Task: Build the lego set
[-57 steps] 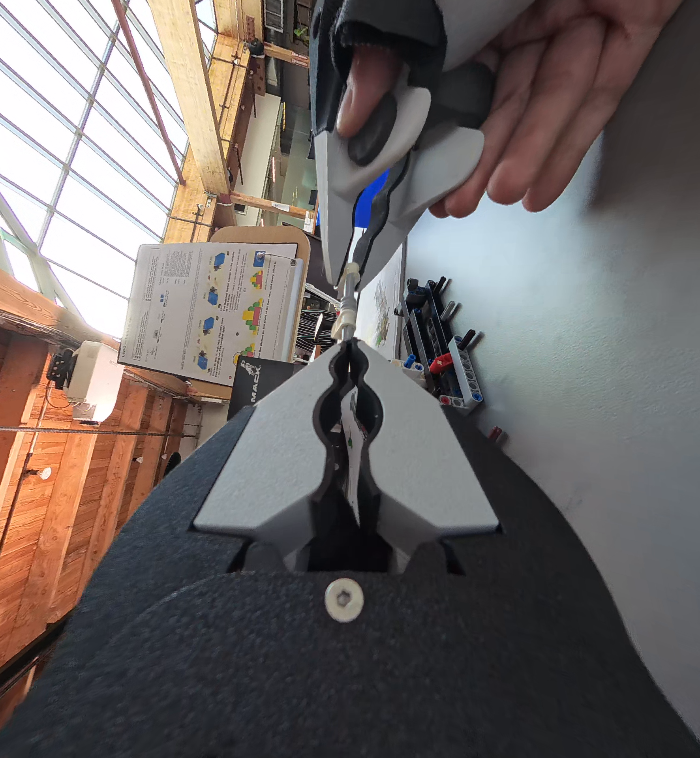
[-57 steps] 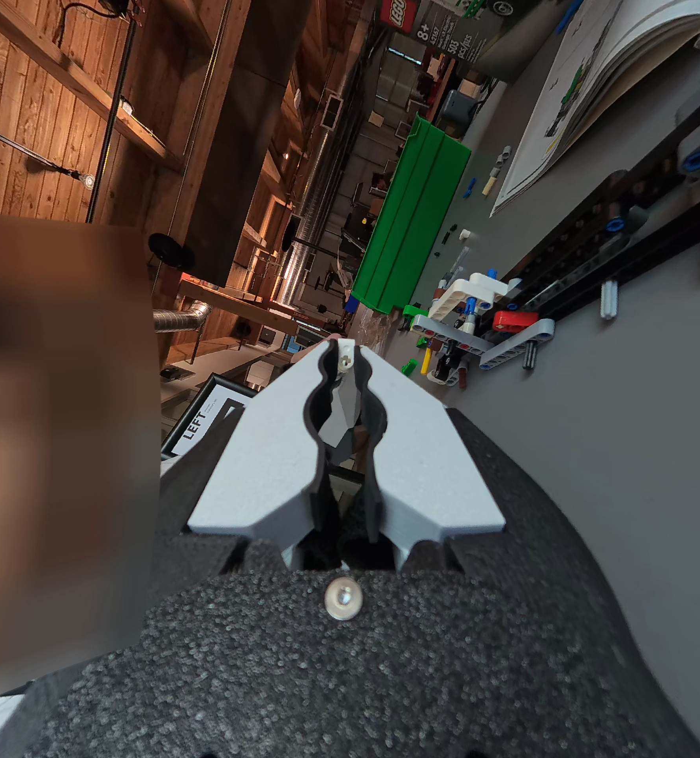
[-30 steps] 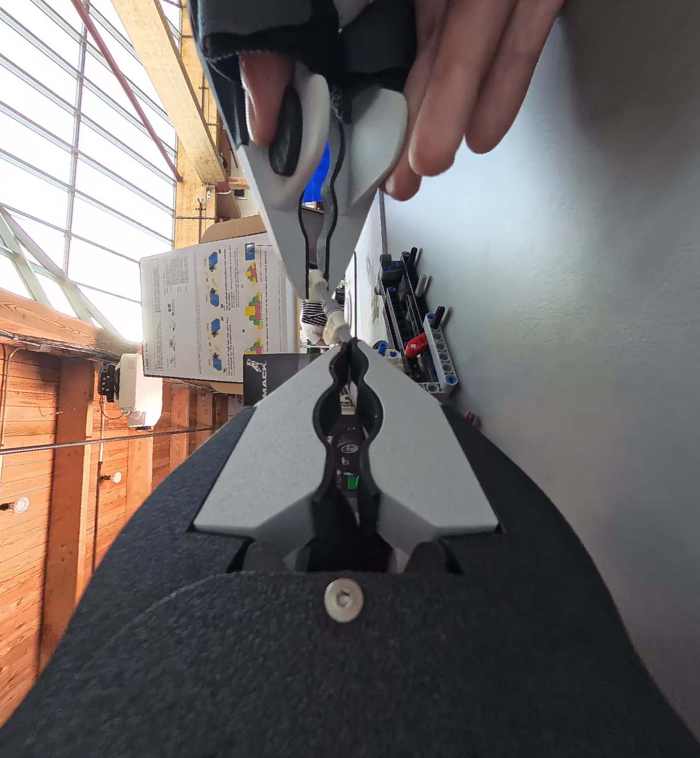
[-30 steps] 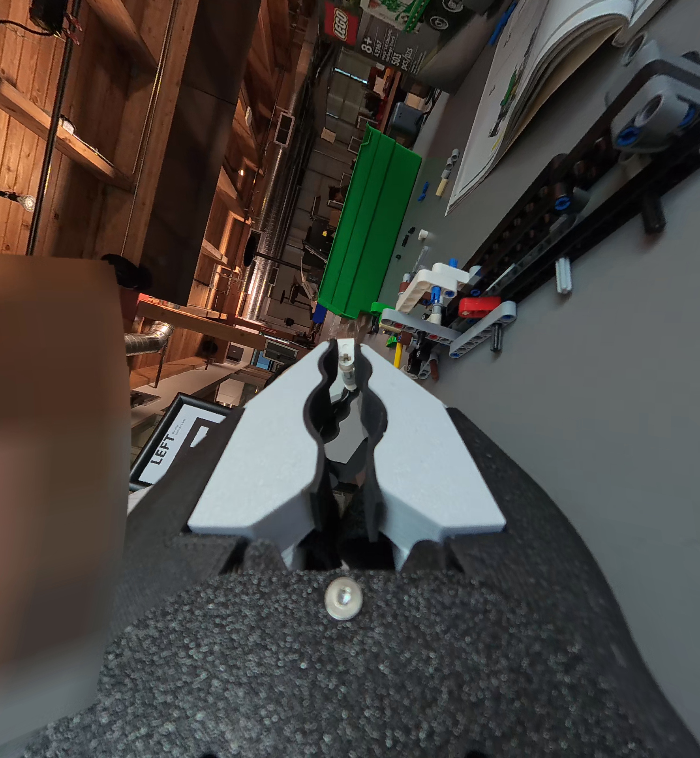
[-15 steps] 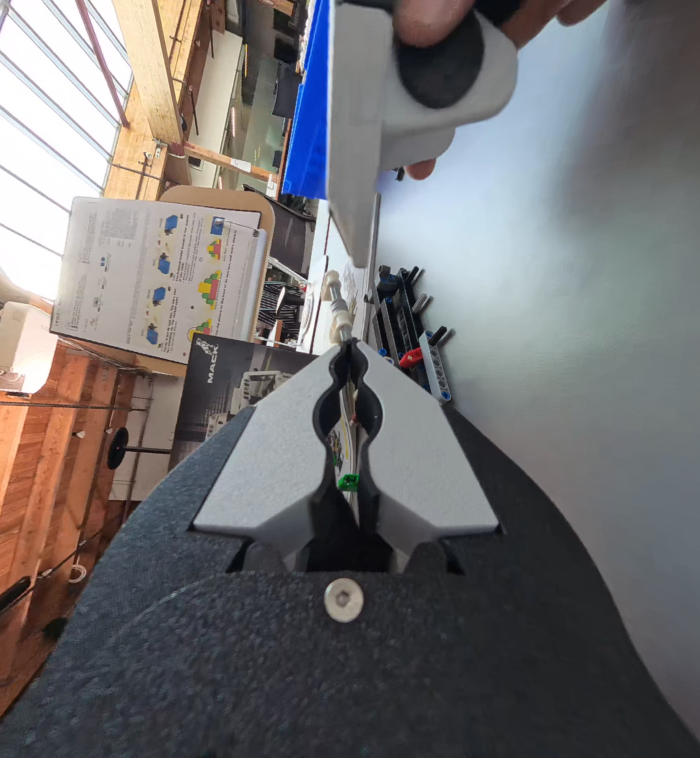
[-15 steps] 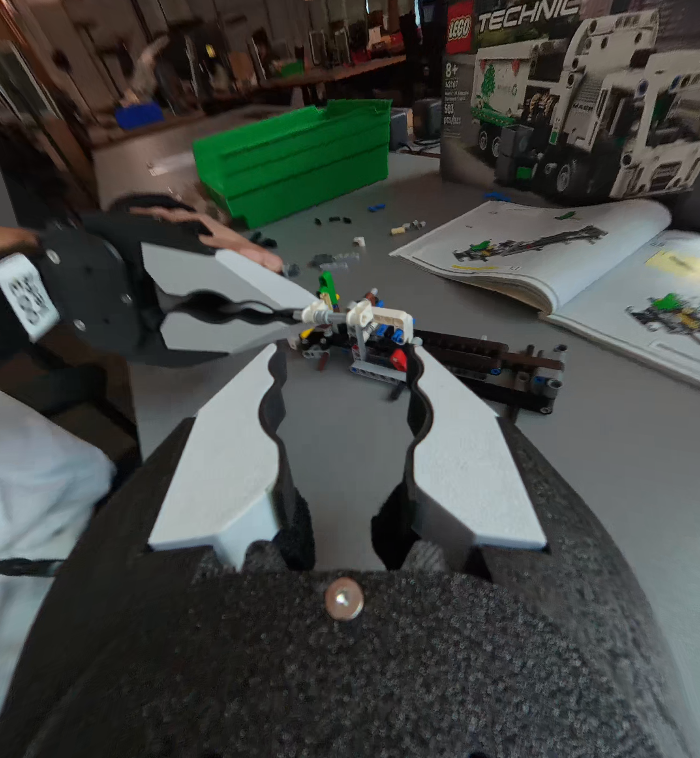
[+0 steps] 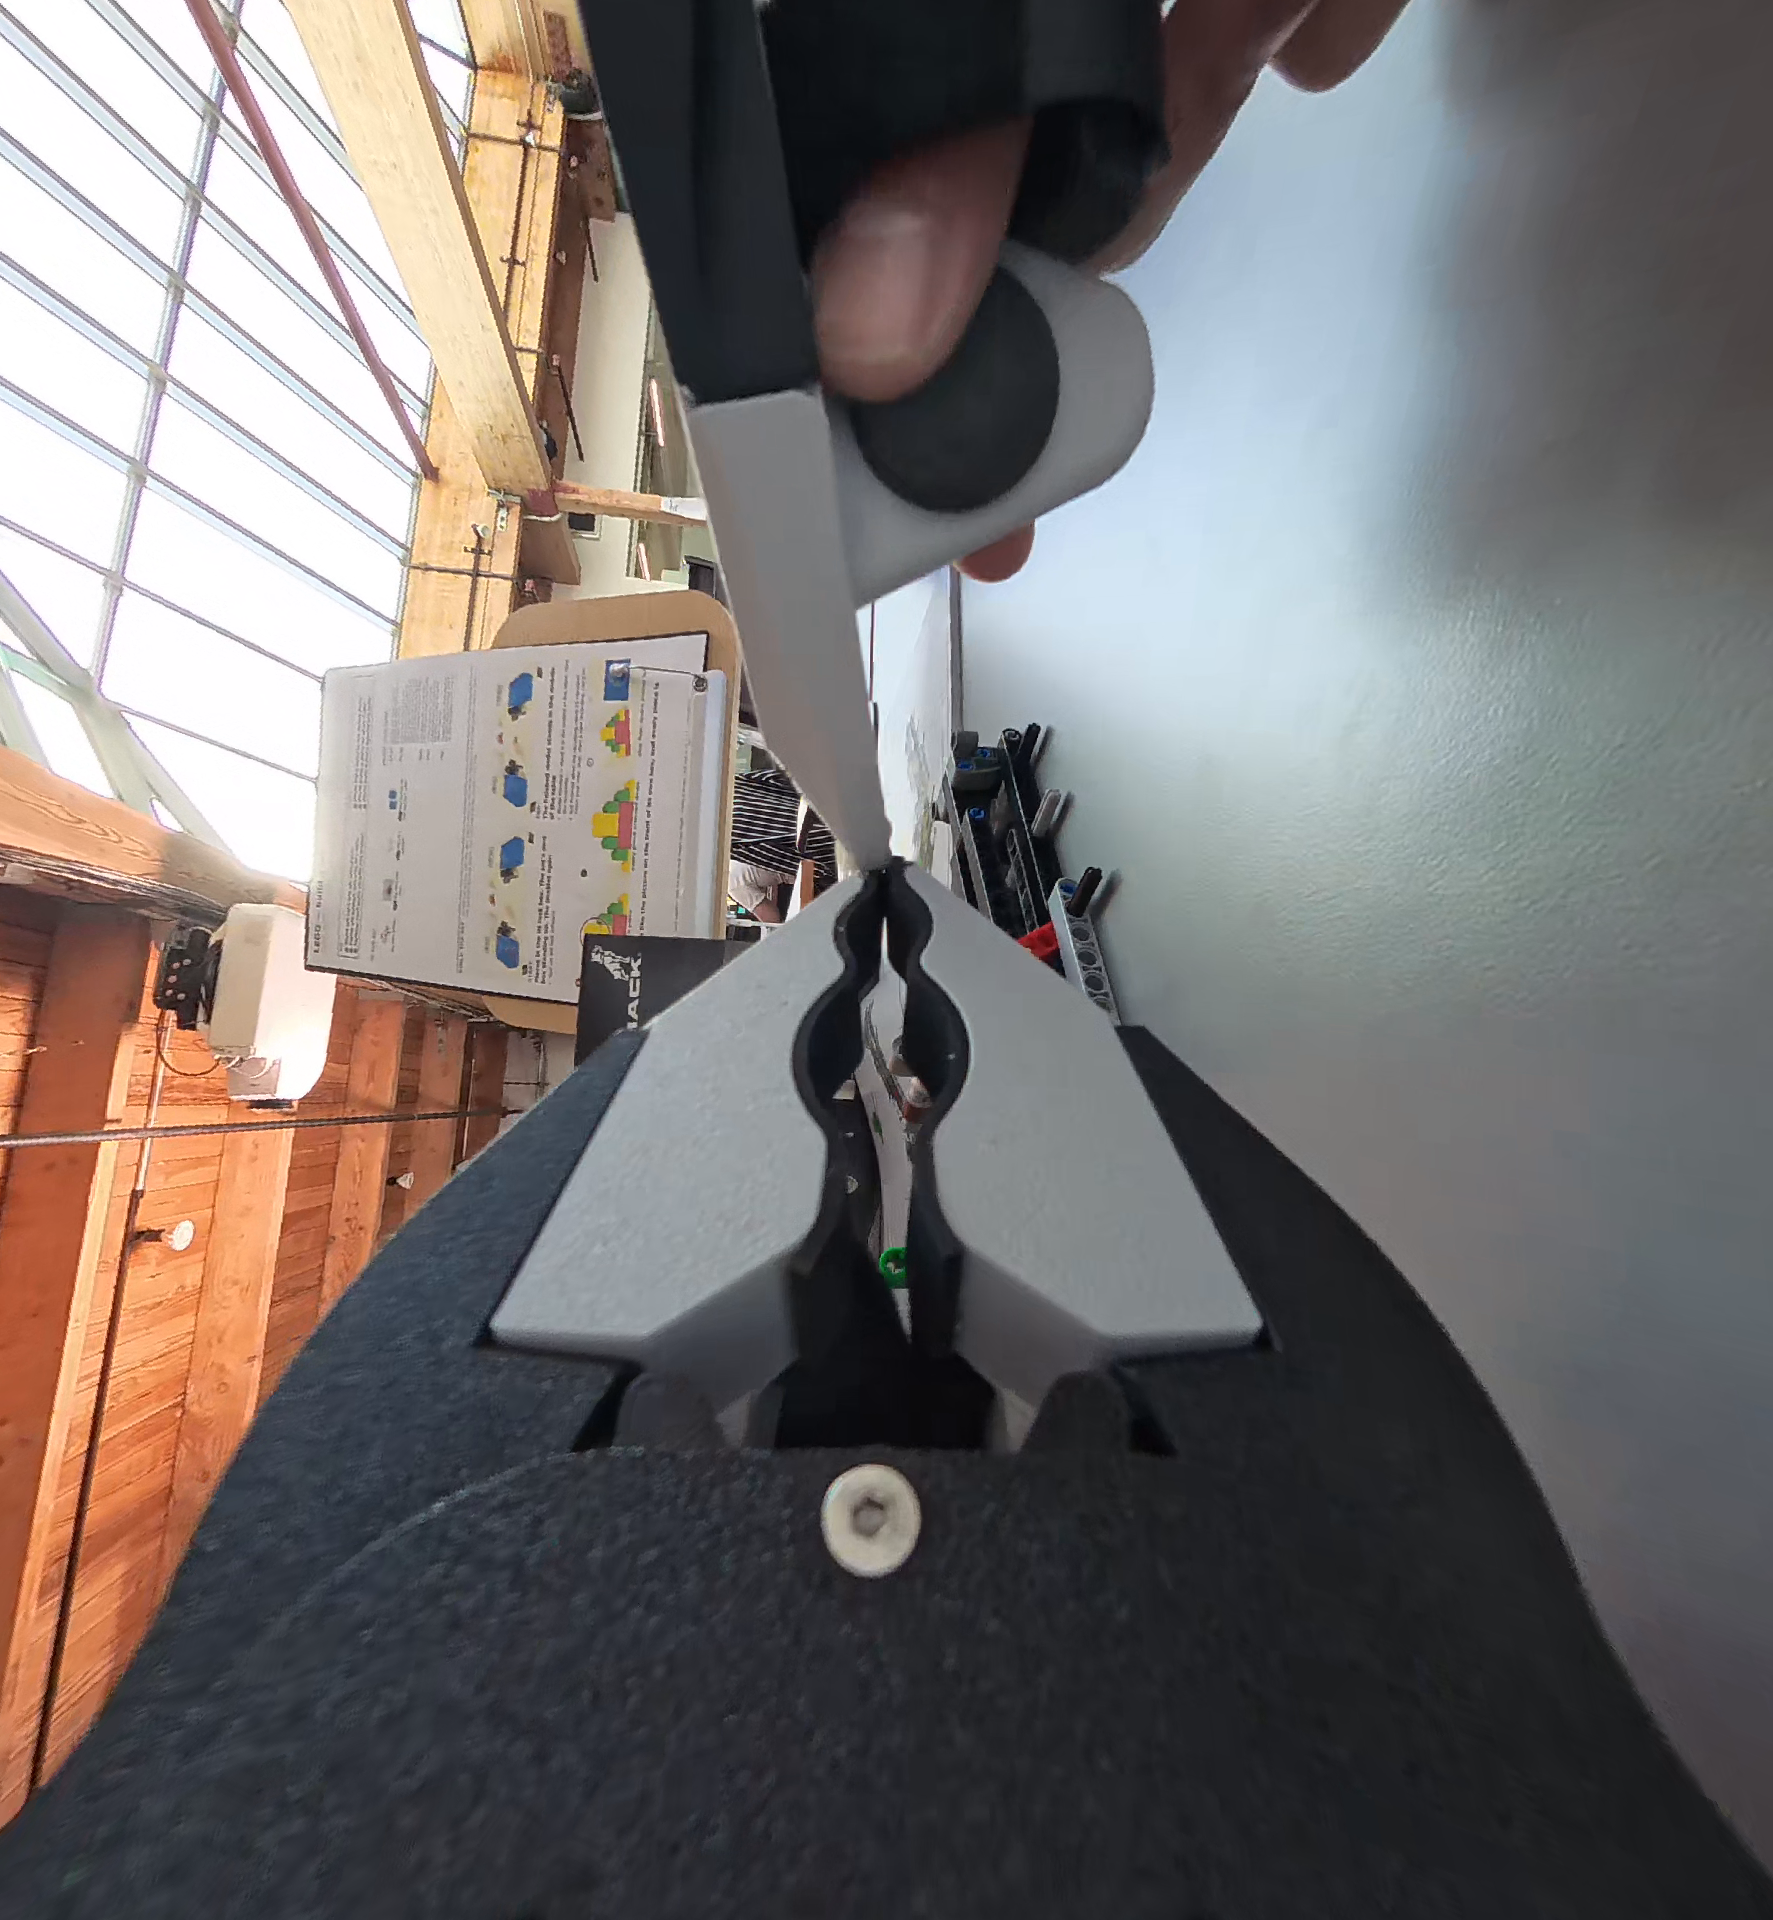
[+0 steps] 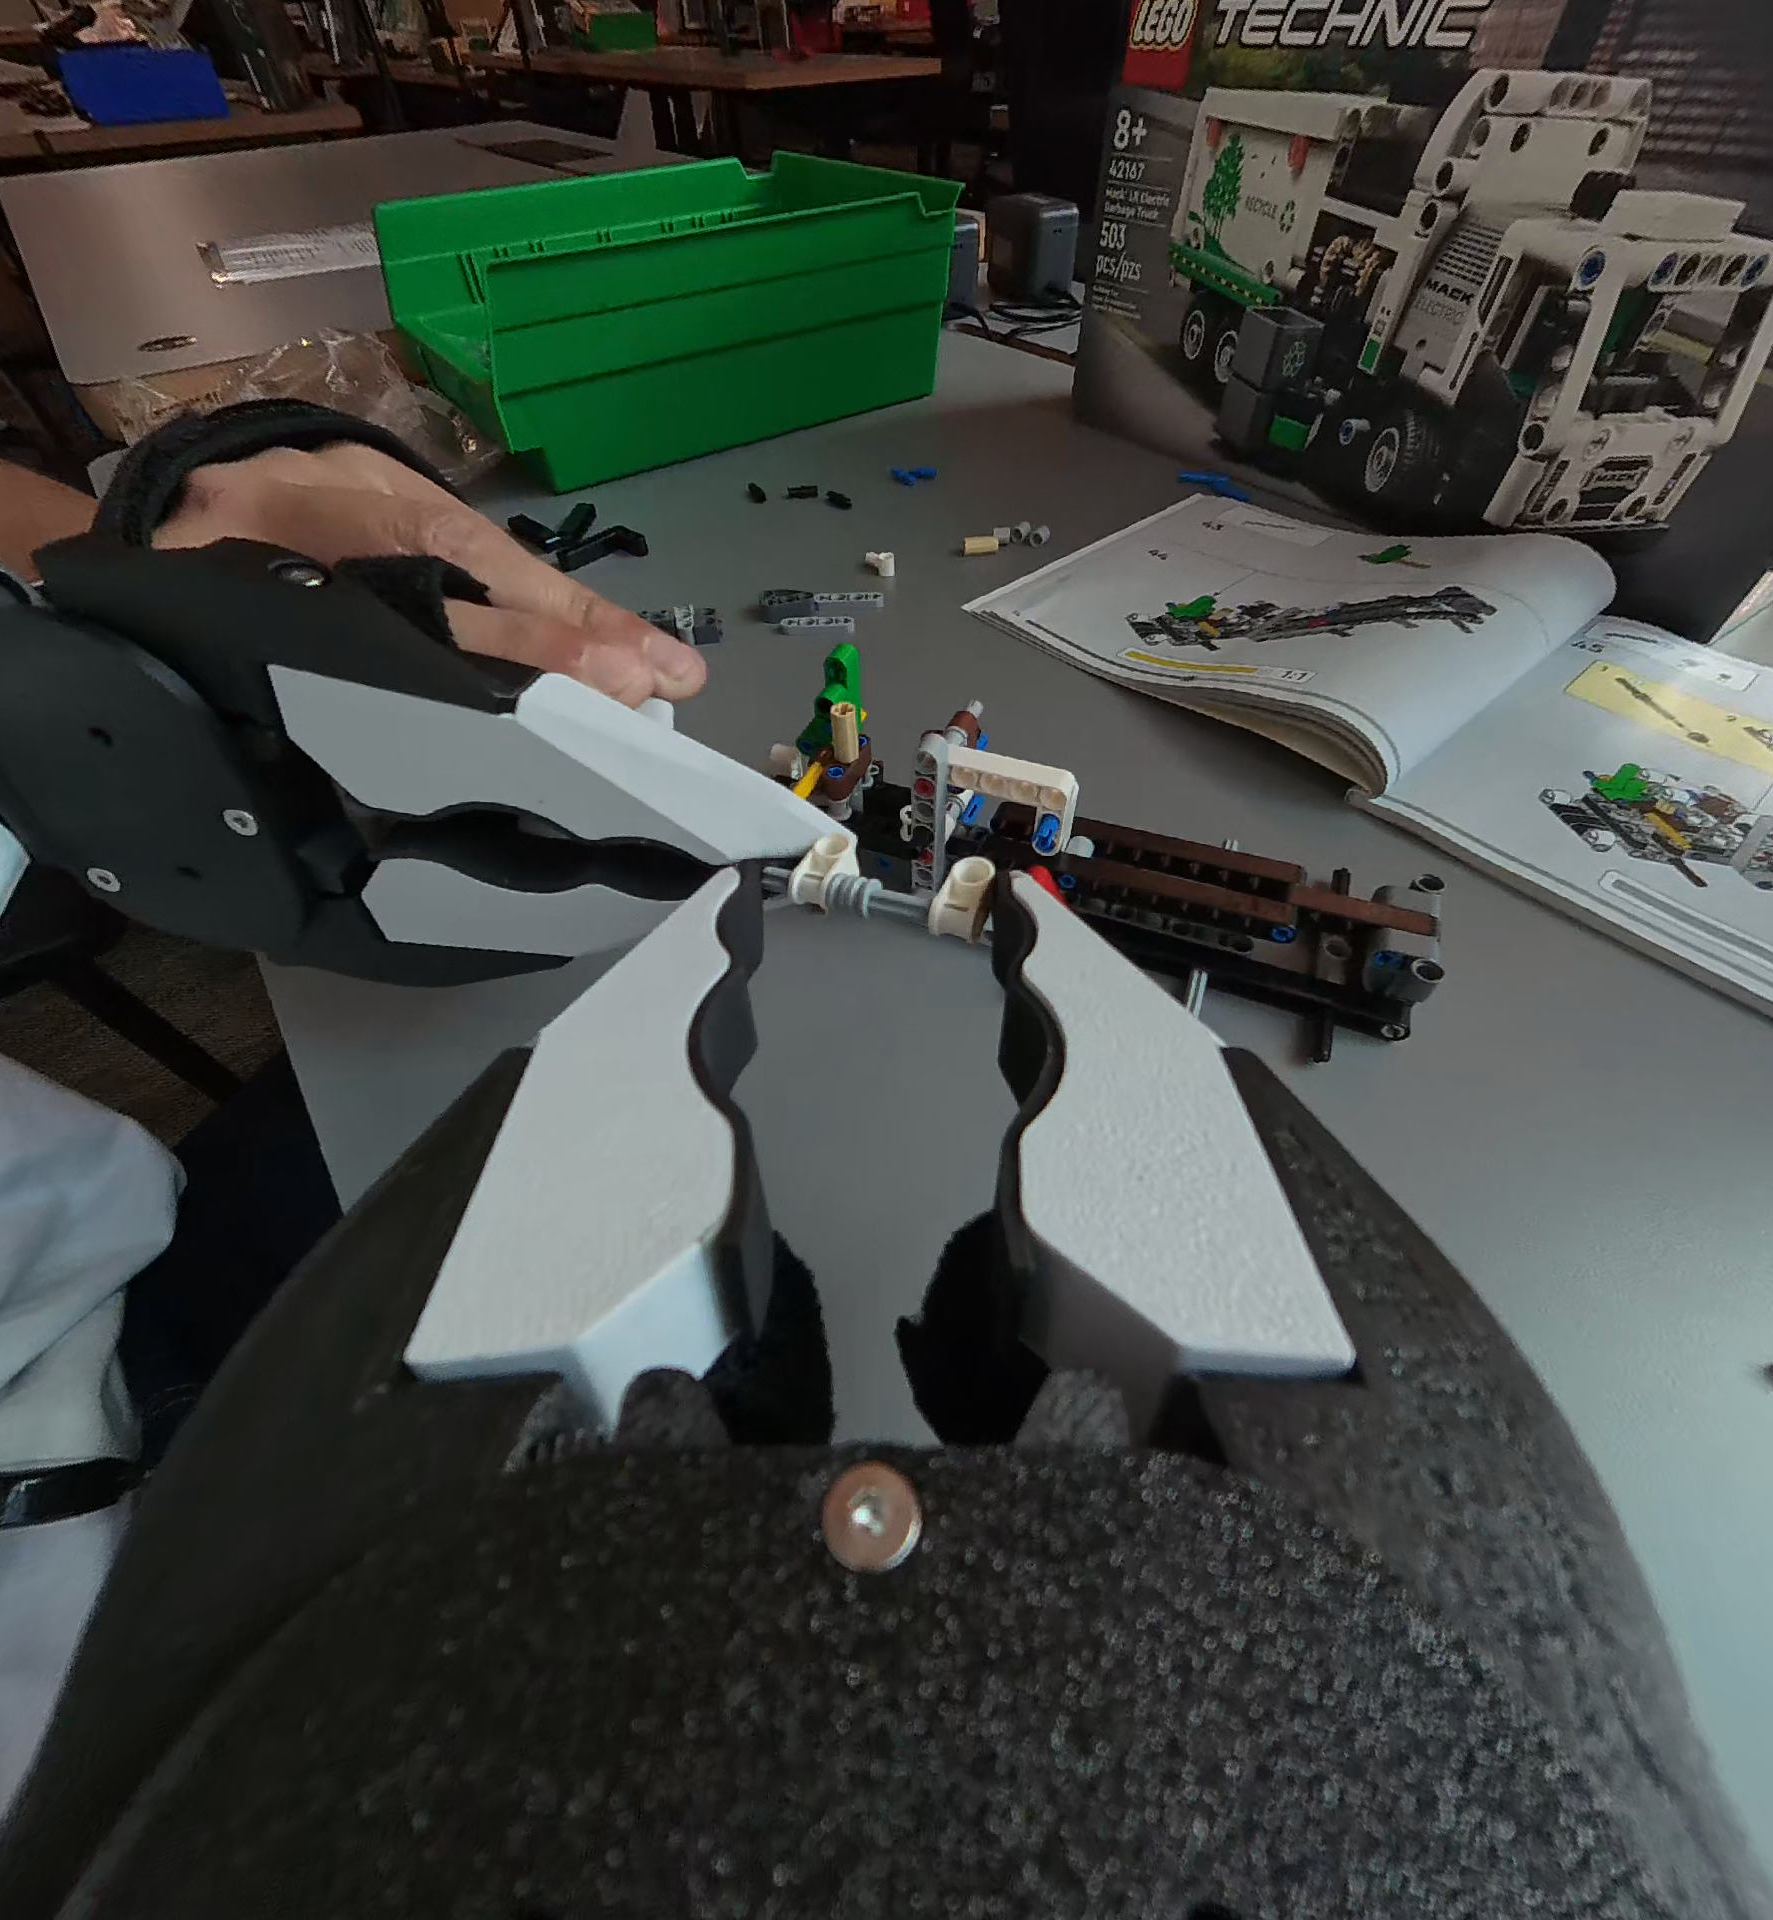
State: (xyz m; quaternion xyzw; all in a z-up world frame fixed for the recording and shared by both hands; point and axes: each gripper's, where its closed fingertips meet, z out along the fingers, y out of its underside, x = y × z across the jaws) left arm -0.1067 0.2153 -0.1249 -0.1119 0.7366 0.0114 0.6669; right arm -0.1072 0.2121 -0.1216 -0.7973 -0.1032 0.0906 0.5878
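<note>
- Left hand-held gripper (image 8: 757, 868) reaches in level from the side, jaws clamped on a grey axle (image 8: 887, 902).
- Right hand-held gripper (image 8: 866, 909) gapes wide, straddling the axle.
- Lego chassis (image 8: 1173, 883) lies mid-bench (image 8: 1484, 1195); bare surface nearer.

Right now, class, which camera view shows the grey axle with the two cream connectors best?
The right wrist view: the axle assembly lies crosswise between the open right tongs, its end pinched by the left tongs. In the left wrist view the shut left tongs and a right finger hide it.
</note>
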